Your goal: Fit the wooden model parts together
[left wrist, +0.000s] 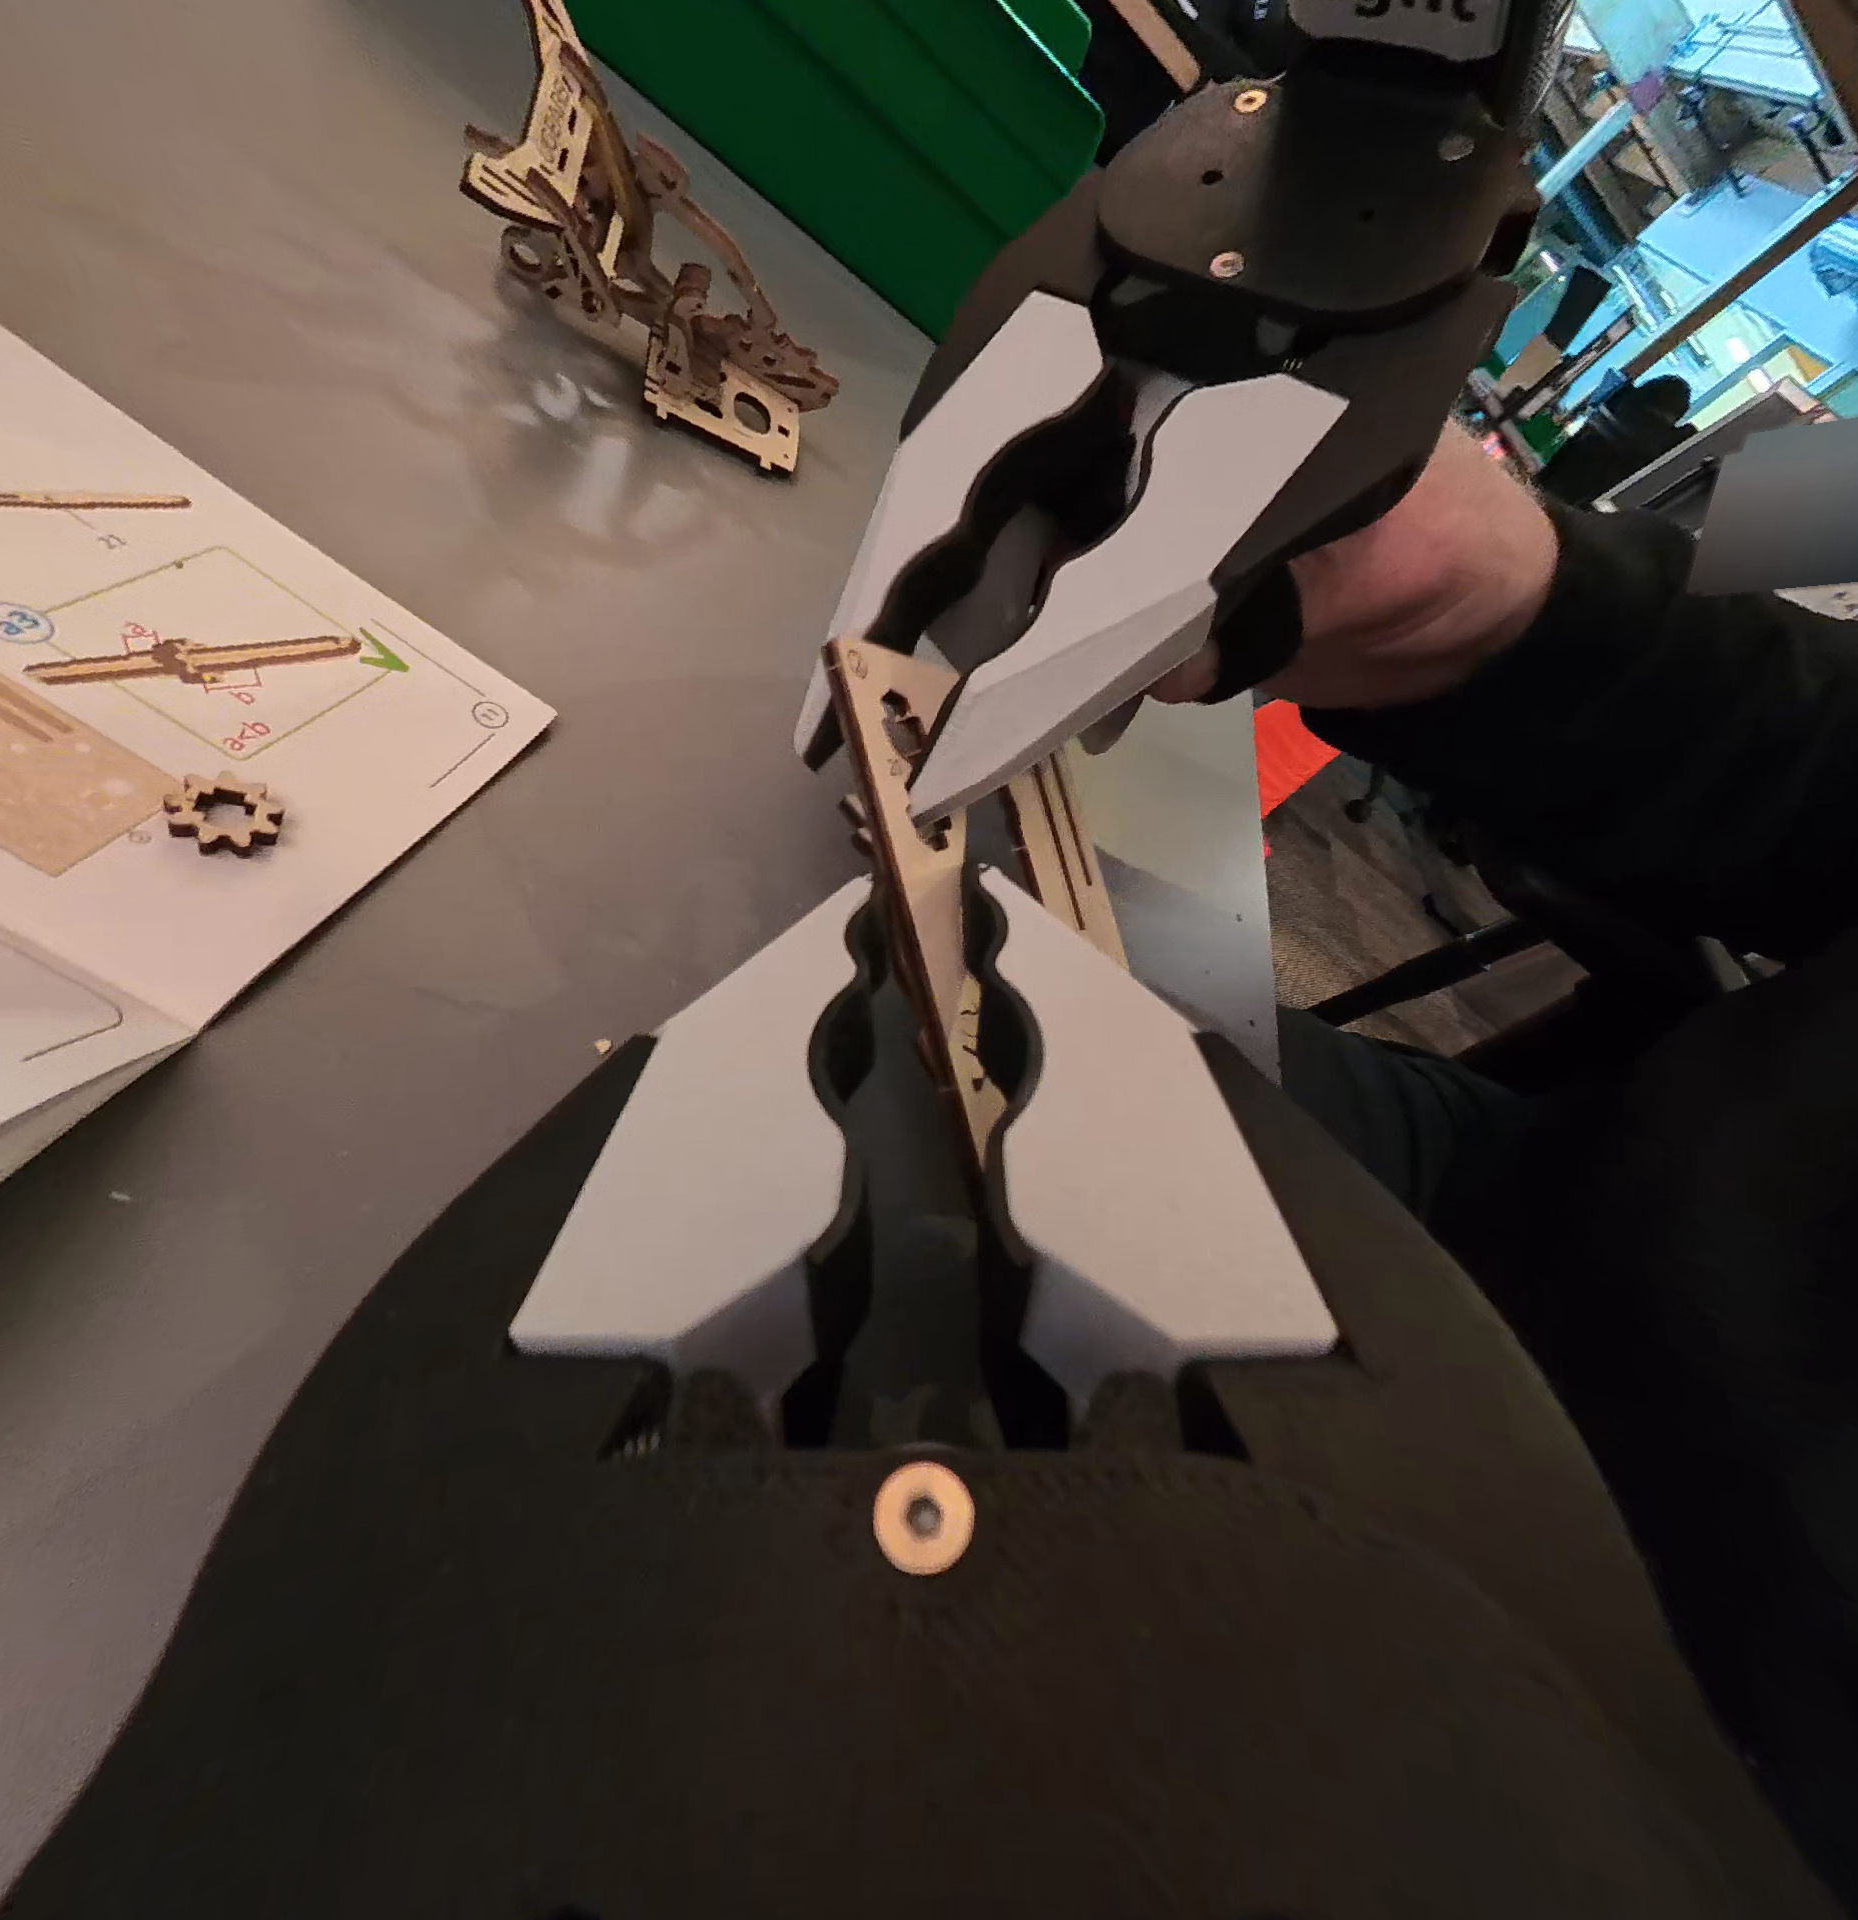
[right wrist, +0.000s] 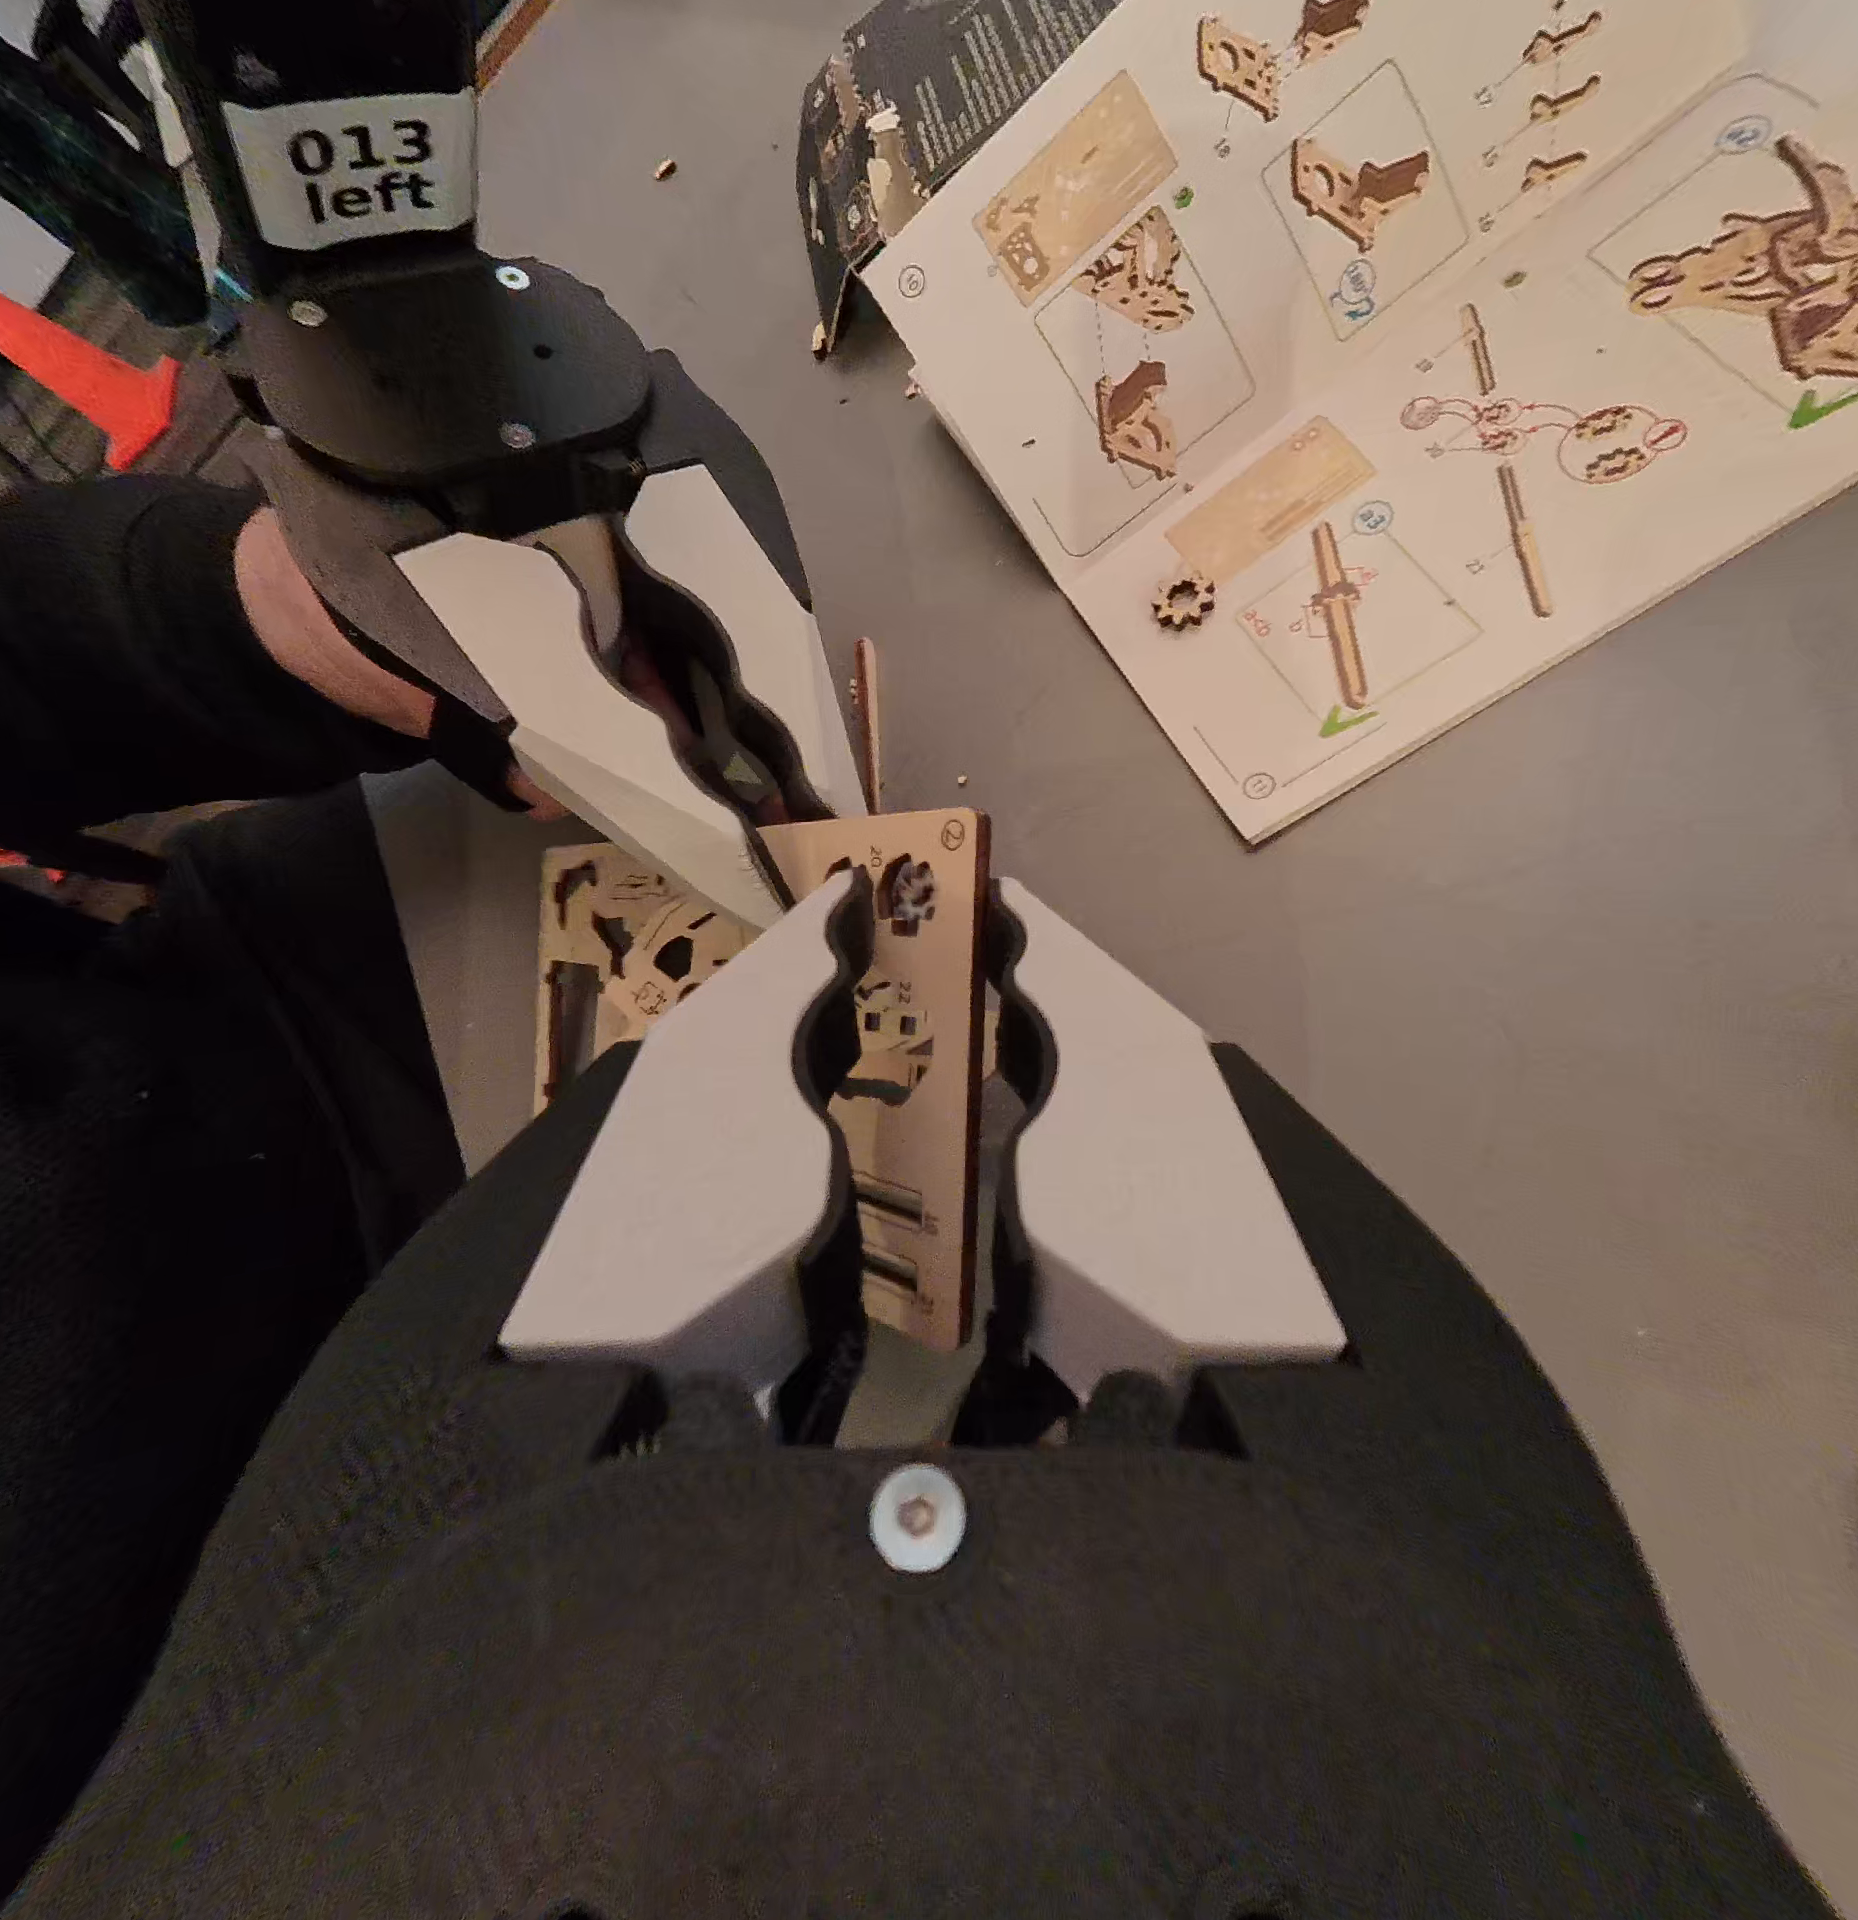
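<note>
Left gripper (left wrist: 920, 904) closed down on the thin edge of a wooden parts sheet (left wrist: 920, 935), fingertips nearly meeting. Right gripper (right wrist: 925, 904) reaching in from the opposite side, tips (right wrist: 1050, 966) straddling the same sheet, jaws a little apart; contact hard to judge from here, possibly just bracketing it. Angled steeply downward, nose to nose, tips almost touching. Gloved left hand (right wrist: 312, 634) wrapped around its handle, thumb side bare. Gloved right hand (left wrist: 1403, 613) gripping likewise, black sleeve trailing behind.
</note>
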{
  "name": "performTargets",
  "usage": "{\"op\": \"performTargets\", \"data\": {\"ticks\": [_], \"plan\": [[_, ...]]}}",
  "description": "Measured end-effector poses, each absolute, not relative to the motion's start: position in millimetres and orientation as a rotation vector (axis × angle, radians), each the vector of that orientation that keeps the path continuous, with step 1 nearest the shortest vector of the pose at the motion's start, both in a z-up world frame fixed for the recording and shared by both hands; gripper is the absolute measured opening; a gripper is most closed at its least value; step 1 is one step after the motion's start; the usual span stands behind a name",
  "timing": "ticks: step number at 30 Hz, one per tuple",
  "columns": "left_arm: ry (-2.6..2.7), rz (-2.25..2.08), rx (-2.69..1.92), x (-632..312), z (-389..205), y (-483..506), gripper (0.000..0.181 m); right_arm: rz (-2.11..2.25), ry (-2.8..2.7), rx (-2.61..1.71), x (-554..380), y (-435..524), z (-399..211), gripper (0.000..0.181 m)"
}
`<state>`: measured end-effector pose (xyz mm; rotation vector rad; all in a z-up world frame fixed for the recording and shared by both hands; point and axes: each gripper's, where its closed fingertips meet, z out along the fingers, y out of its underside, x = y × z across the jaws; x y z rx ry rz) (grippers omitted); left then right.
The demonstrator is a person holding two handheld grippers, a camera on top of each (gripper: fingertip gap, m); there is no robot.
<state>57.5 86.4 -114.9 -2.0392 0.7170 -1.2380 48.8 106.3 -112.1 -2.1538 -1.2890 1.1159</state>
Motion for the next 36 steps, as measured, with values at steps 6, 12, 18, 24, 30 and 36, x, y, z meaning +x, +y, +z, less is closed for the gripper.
{"op": "performTargets", "data": {"ticks": [6,12,18,24,30,36], "plan": [[0.692,-1.237,-2.013,55.9,-110.0,86.7,0.011,1.136,-1.271,-2.138,49.1,107.3,-107.1,0.019],[0.699,-1.225,-2.051,54.7,-114.8,78.1,0.012,1.22,-1.23,-2.178,58.2,101.4,-104.0,0.014],[0.775,-1.178,-2.082,58.6,-117.3,62.5,0.01,1.353,-1.184,-2.235,66.5,88.3,-103.0,0.012],[0.672,-1.255,-2.109,56.4,-115.0,59.3,0.009,1.343,-1.185,-2.265,81.6,79.6,-105.5,0.01],[0.601,-1.232,-2.122,32.2,-105.0,55.7,0.017,1.358,-1.193,-2.287,91.0,66.7,-109.5,0.01],[0.709,-1.203,-2.222,30.6,-120.4,24.5,0.023,1.38,-1.176,-2.269,98.1,62.4,-104.4,0.009]]}}
